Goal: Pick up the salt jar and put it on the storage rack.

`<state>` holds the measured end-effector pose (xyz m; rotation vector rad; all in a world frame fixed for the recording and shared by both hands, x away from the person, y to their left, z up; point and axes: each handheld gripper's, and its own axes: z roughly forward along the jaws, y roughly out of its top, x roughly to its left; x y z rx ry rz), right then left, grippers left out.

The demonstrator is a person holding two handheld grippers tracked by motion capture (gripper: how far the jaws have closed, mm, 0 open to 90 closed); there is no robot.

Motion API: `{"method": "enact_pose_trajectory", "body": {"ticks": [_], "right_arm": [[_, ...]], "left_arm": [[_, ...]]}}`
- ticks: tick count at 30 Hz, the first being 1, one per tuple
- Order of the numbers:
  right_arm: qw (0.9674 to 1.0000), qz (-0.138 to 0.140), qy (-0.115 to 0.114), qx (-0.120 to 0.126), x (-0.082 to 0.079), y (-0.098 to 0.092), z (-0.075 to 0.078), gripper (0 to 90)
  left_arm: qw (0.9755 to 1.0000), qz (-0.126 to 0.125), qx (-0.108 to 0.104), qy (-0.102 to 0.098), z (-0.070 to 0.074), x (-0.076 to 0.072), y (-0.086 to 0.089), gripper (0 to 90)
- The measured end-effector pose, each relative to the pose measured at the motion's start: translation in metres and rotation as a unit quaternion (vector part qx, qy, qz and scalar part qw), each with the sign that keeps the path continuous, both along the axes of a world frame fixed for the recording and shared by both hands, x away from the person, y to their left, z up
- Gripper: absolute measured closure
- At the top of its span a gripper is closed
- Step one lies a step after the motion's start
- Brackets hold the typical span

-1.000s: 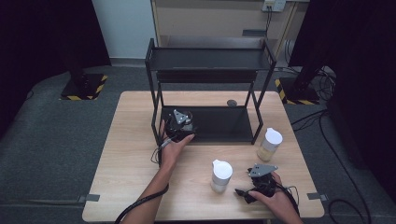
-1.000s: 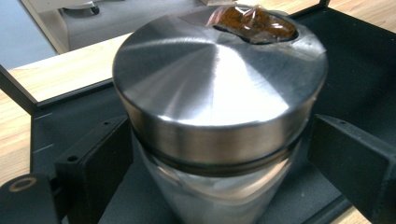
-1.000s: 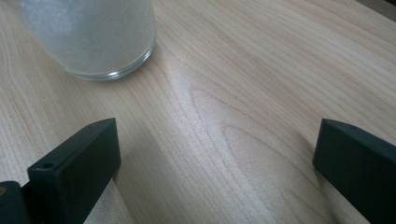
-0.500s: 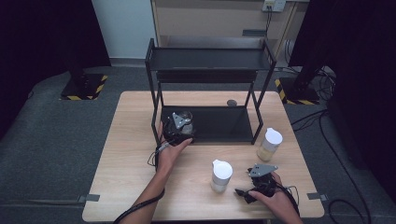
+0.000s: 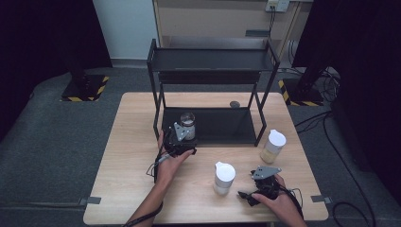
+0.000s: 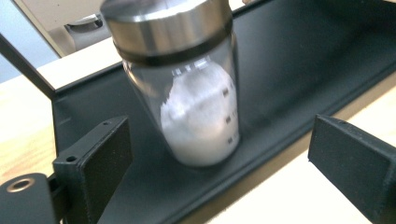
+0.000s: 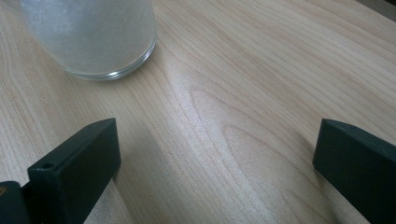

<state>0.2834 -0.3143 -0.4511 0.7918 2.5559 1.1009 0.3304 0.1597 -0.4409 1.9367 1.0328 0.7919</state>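
Shaker jar stood on rack's lower shelf, front-left corner; left claw spread, apparently released; right claw spread, idle on bench.

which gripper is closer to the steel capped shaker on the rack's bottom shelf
Left. The left gripper is right in front of the shaker, fingers open. The right gripper rests across the table.

Wooden table bearing a black two-tier rack, two white-lidded jars; a steel-capped shaker stands on the rack's lower shelf.
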Motion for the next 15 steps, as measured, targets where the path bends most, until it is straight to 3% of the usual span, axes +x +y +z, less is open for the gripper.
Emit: {"method": "enact_pose_trajectory", "body": {"ticks": [5,15], "right_arm": [[1.0000,0.000,0.001,0.000,0.000,0.000,0.000,1.3],[1.0000,0.000,0.001,0.000,0.000,0.000,0.000,1.3]], "left_arm": [[1.0000,-0.001,-0.002,0.004,-0.003,-0.010,0.000,5.8],[0.9992,-0.034,0.017,0.010,-0.003,-0.028,0.003,5.7]]}}
